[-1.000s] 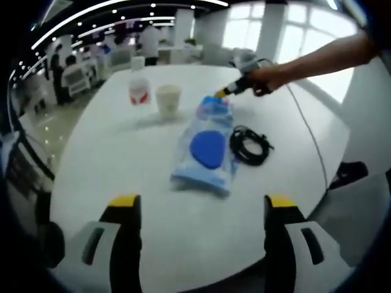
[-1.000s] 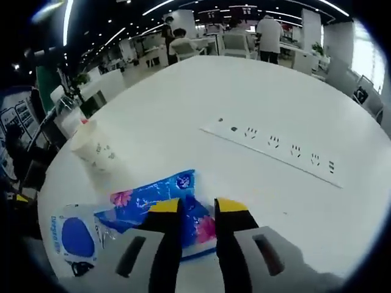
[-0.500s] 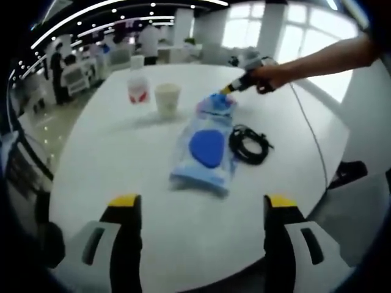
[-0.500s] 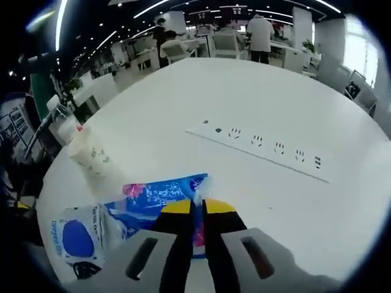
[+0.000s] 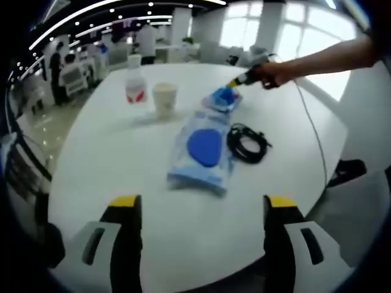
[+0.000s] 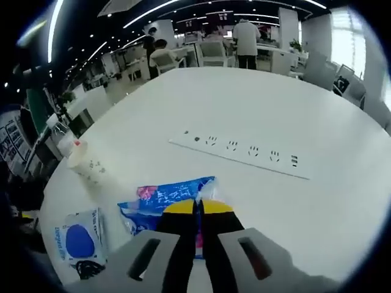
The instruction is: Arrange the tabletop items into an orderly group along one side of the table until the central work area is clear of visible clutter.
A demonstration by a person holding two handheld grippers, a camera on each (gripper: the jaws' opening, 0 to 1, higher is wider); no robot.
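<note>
In the left gripper view the left gripper hangs over the near edge of the round white desk, its yellow-tipped fingers spread wide apart with nothing between them. Ahead of it lies a pale blue wipes pack with a dark blue oval on top, and a coil of black cable sits just beside it. Farther back stand a paper cup and a small bottle with a red label, near each other. At the far end of the wipes pack, the right gripper, held in a person's hand, pinches the corner of a blue flowered packet. In the right gripper view its fingers are pressed together on the edge of that packet, which shows pink flowers and lies flat on the desk. A white power strip lies beyond it, well apart.
</note>
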